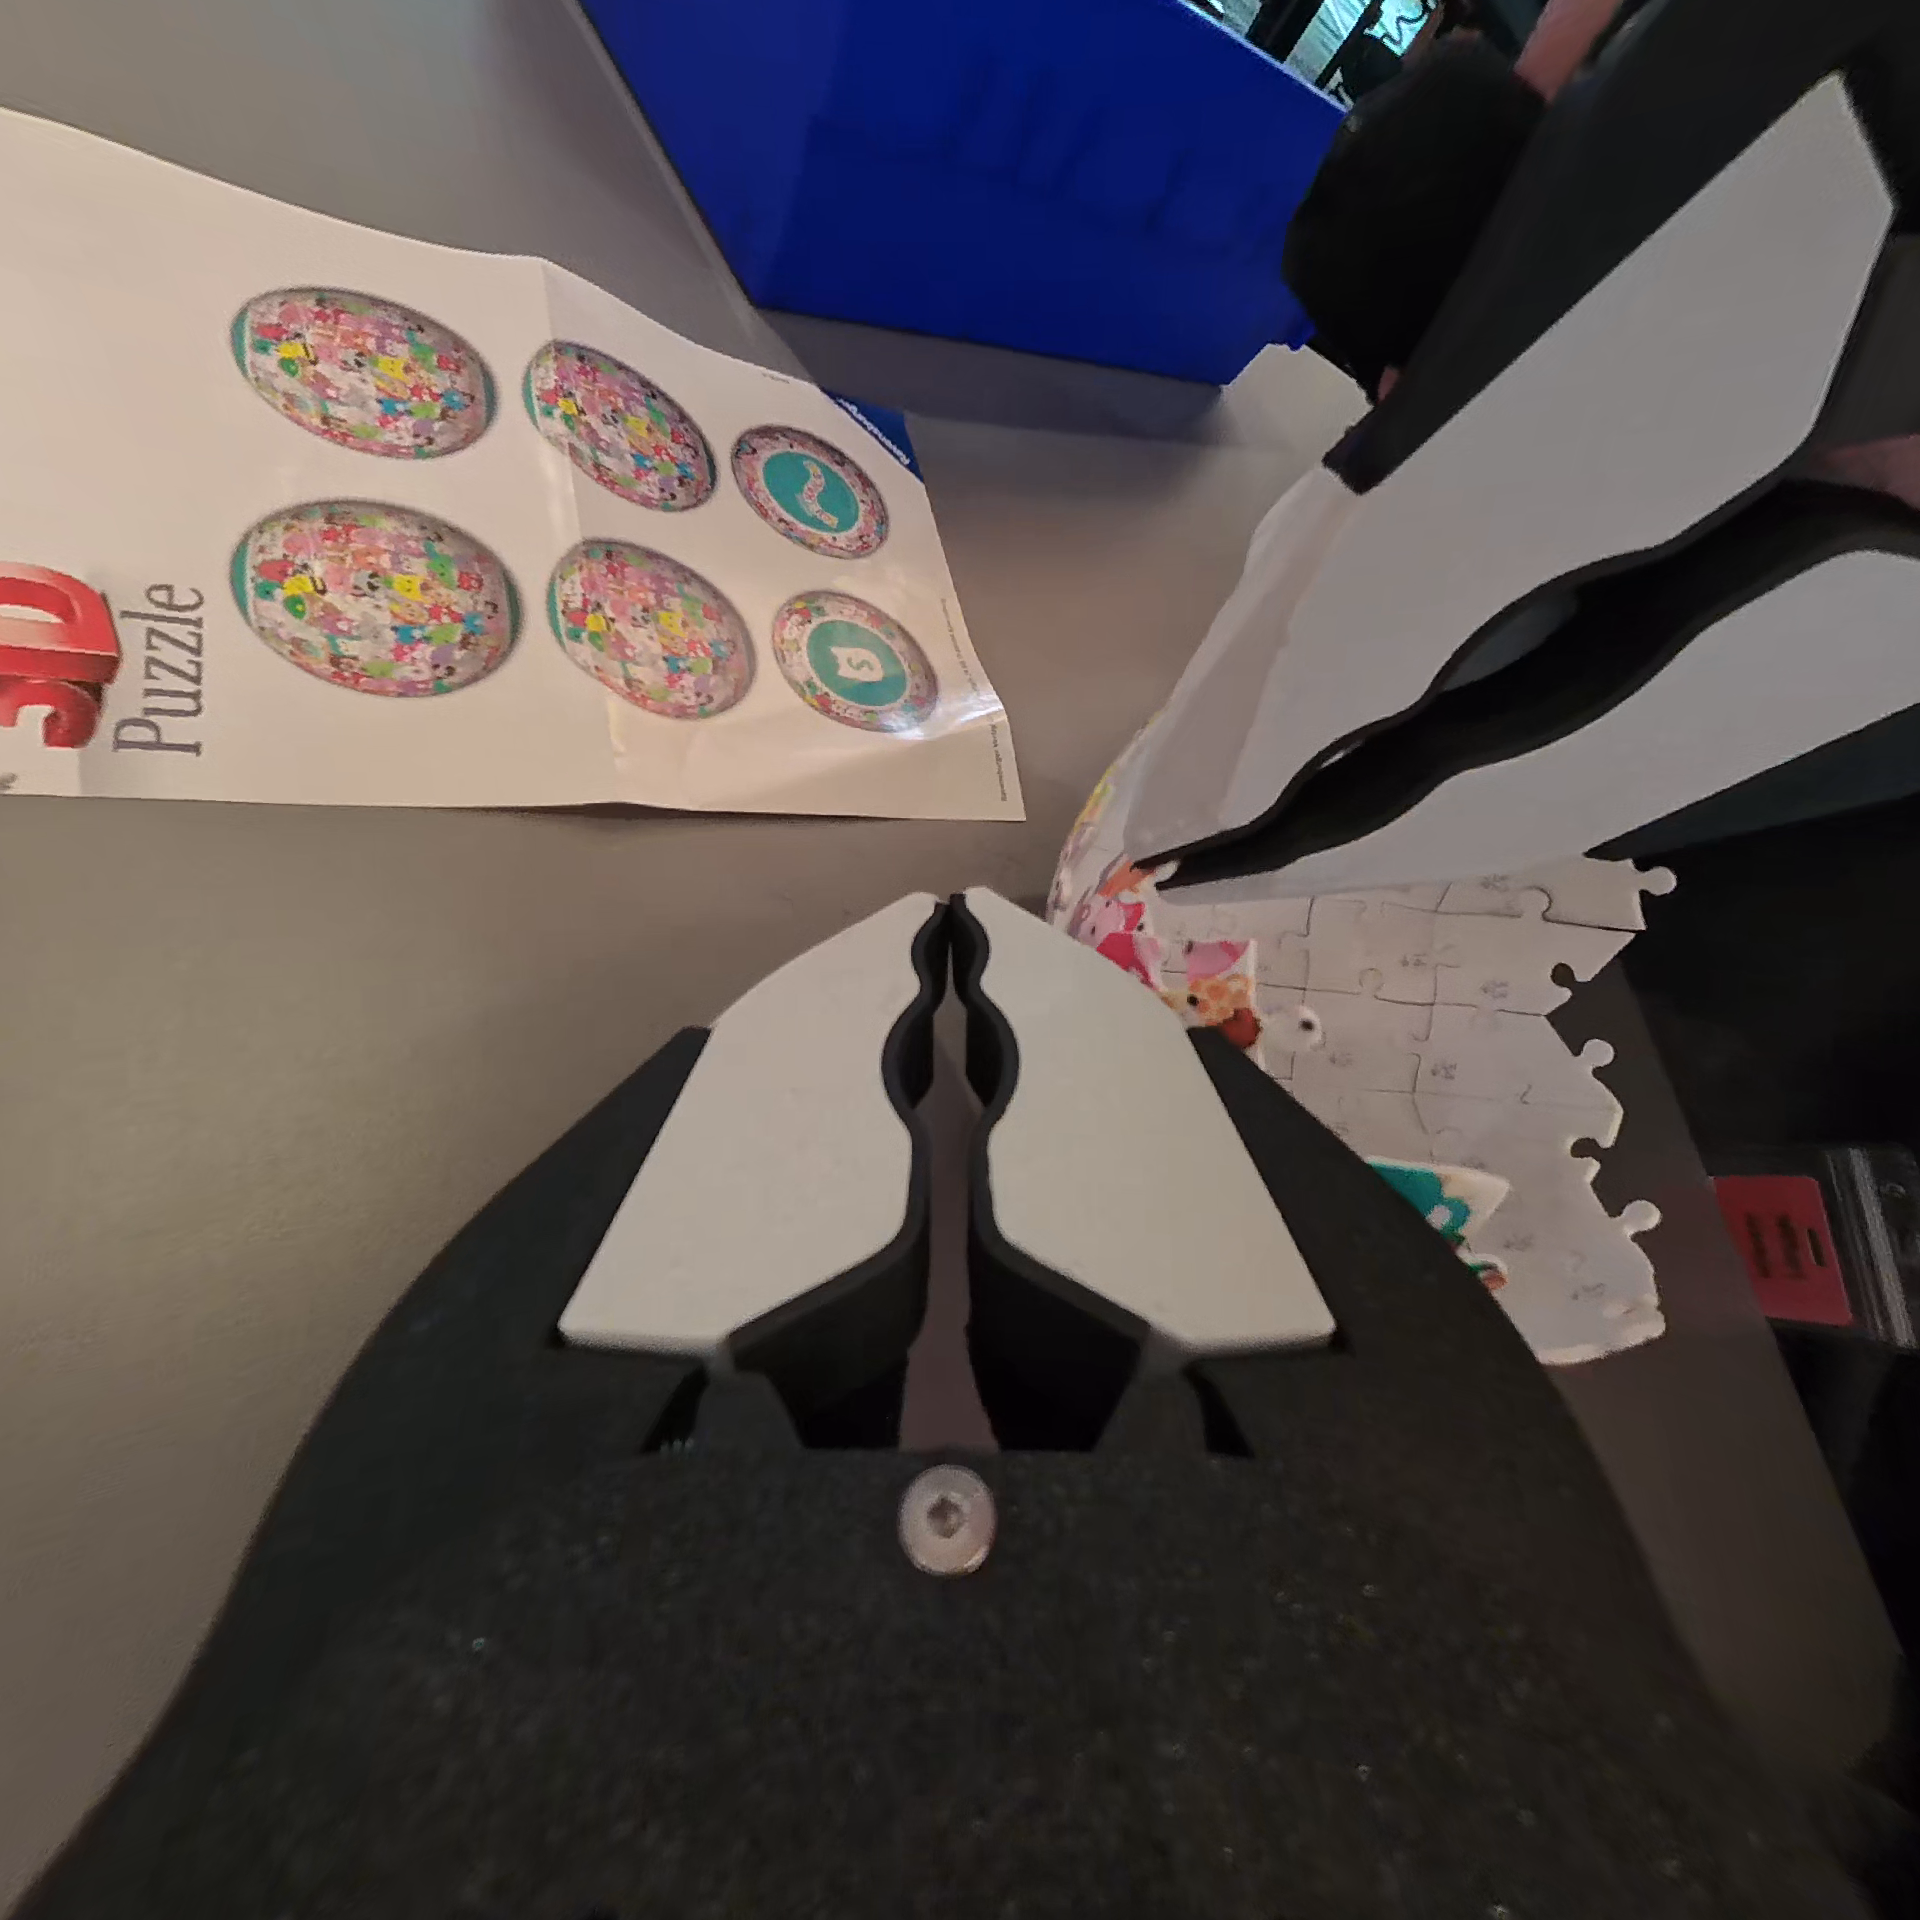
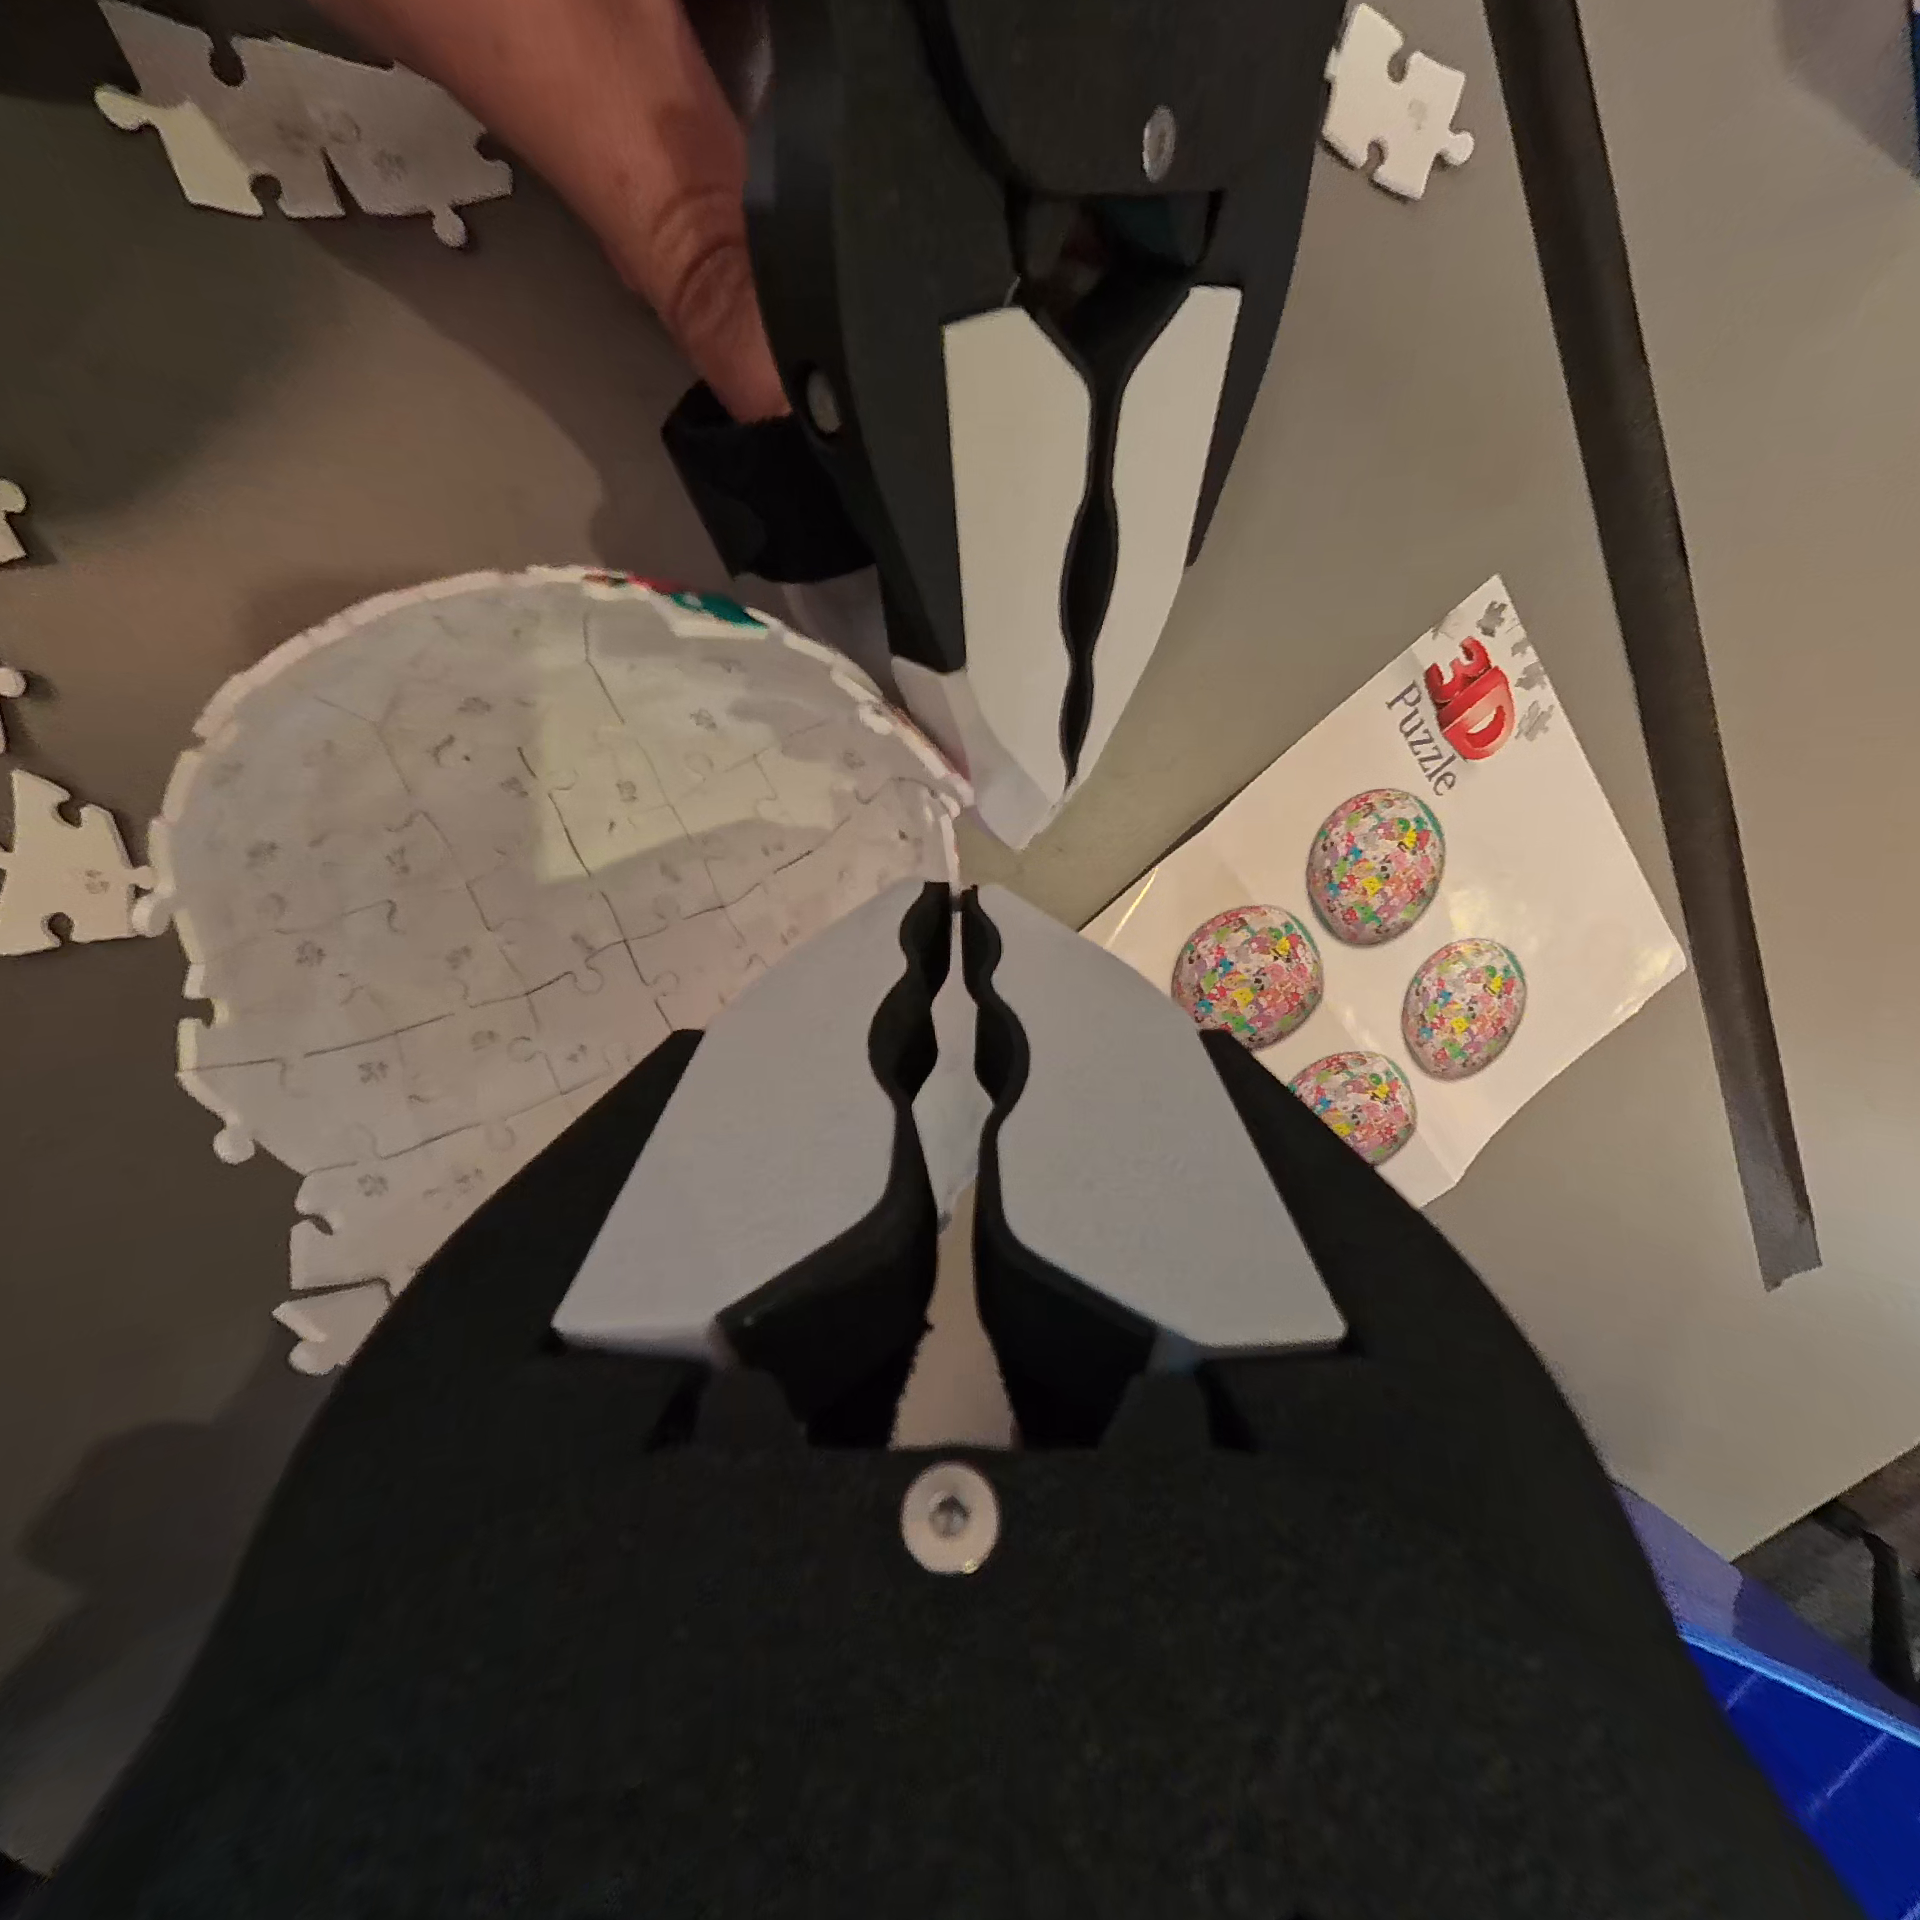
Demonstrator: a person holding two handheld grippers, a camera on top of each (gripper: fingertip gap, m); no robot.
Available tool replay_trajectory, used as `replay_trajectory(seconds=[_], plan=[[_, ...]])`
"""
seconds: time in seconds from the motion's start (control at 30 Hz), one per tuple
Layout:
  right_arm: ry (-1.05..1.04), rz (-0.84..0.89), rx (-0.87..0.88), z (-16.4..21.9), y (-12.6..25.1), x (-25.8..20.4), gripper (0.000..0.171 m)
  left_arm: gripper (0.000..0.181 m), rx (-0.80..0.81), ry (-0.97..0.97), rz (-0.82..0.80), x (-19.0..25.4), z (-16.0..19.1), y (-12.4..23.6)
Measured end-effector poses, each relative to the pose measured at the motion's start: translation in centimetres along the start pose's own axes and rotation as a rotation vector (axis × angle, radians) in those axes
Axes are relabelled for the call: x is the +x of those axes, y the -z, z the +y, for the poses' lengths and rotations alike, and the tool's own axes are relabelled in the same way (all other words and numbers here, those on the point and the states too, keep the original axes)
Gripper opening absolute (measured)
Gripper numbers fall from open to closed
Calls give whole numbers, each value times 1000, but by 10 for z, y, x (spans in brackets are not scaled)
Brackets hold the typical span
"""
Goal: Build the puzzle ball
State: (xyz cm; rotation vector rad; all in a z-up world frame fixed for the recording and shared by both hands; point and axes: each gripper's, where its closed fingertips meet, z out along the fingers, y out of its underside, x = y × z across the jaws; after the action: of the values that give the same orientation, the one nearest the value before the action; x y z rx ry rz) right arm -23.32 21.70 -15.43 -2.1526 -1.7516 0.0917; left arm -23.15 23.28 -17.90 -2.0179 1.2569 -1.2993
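The partly built puzzle ball [image 2: 436,894] is an open half shell on the grey table, with its white inner side facing the right wrist view. Its colourful outside shows at the rim in the left wrist view [image 1: 1455,1039]. My right gripper [image 2: 961,896] is shut on the shell's rim, and white shell shows between its jaws. It also enters the left wrist view from the upper right [image 1: 1153,873]. My left gripper [image 1: 951,904] is shut, with nothing seen between its jaws, and its tips sit just beside the rim. It comes in from the top of the right wrist view [image 2: 1044,810].
The printed instruction sheet [image 1: 468,540] lies flat left of the ball and also shows in the right wrist view [image 2: 1434,935]. A blue box [image 1: 987,187] stands behind it. Loose white piece clusters [image 2: 312,135] [image 2: 1397,99] [image 2: 62,873] lie around. A hand [image 2: 686,208] holds the left gripper. Less than 4 cm separates the two grippers' tips.
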Motion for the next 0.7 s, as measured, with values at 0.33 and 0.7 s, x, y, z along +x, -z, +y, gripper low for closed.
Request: replay_trajectory(seconds=[0.33,0.7], plan=[[-37,-28,6,0,-1,0,2,0,-20,-46,28,1,0,-1],[-79,-54,9,1,-2,2,2,0,-9,-97,37,4,-4,4]])
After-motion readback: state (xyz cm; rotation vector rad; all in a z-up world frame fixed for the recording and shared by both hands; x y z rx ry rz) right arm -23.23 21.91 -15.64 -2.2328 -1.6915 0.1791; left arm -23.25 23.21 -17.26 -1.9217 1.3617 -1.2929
